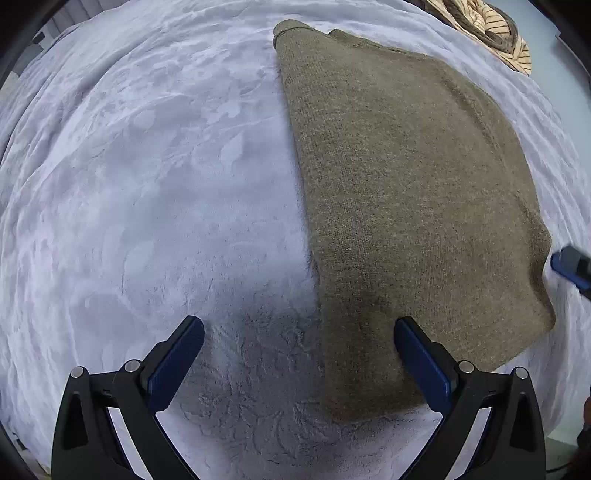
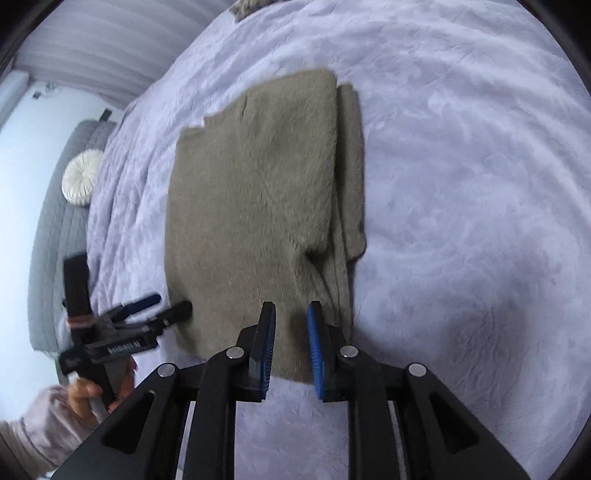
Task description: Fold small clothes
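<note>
An olive-brown knit sweater lies folded into a long rectangle on the lavender blanket. My left gripper points almost straight down, open wide, straddling the sweater's near left edge; one fingertip is over the knit, the other over the blanket. In the right wrist view the sweater shows a folded layer along its right side. My right gripper hovers over its near edge, jaws a narrow gap apart with no cloth pinched. The left gripper is at the sweater's near left corner.
A striped beige garment lies bunched at the blanket's far right. A round white cushion rests on a grey quilted surface beyond the blanket's left edge. A hand in a pale sleeve holds the left gripper.
</note>
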### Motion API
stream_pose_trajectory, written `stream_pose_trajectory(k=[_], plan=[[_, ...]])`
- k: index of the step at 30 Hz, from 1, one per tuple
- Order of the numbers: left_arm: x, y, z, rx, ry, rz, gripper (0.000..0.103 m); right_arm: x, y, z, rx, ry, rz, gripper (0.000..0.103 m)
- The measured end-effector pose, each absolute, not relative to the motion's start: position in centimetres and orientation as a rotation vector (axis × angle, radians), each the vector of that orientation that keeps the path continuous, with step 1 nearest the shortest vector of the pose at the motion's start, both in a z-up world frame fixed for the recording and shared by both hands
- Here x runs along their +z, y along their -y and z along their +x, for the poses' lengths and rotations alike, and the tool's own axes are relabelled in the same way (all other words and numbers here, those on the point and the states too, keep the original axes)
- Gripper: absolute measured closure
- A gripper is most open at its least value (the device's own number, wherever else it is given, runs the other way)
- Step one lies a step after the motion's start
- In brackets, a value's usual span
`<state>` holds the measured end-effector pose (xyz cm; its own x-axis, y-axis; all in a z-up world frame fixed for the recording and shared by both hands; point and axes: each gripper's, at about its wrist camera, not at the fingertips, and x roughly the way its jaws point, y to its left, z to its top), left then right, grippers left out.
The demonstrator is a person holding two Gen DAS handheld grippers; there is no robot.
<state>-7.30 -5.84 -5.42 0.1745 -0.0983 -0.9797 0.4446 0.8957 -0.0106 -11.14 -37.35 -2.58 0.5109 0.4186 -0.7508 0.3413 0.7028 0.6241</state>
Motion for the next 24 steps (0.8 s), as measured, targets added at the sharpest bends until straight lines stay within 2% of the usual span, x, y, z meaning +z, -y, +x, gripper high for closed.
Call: stream_pose_trajectory(k=[1, 4, 5, 6, 7, 12, 24], plan=[[-5.4, 5.9, -7.4, -0.395, -1.342, 0.312, 0.000, -2.4, 38.1, -10.6, 0.038, -1.043, 0.844, 0.048], [-5.4, 5.7, -7.9, -0.393, -1.343, 0.309, 0.000, -3.3, 39.2, -7.7, 0.044, -1.049, 0.879, 0.049], [-5.3, 5.7, -7.9, -0.390, -1.345, 0.306, 0.000, -4.2, 39.4, -6.6, 0.060, -1.078, 0.914, 0.051], [-5.4, 6.3, -7.9, -0.388, -1.343, 0.310, 0.000, -5.0, 39.3, -5.5, 0.080, -1.119, 0.939, 0.066], [-5.2, 6.3, -8.0, -0.391, -1.337, 0.315, 0.000, -5.2, 38.9, -5.0, 0.077, -1.146, 0.922, 0.086], [-5.7, 6.4, -8.2, -0.418, -1.353, 0.313, 0.000, -4.8, 36.8, -5.4, -0.001, -1.209, 0.634, 0.087], [-5.0, 5.4, -7.6, -0.448, -1.382, 0.285, 0.000, -3.0, 38.5, -9.4, -0.090, -1.142, 0.834, 0.084]])
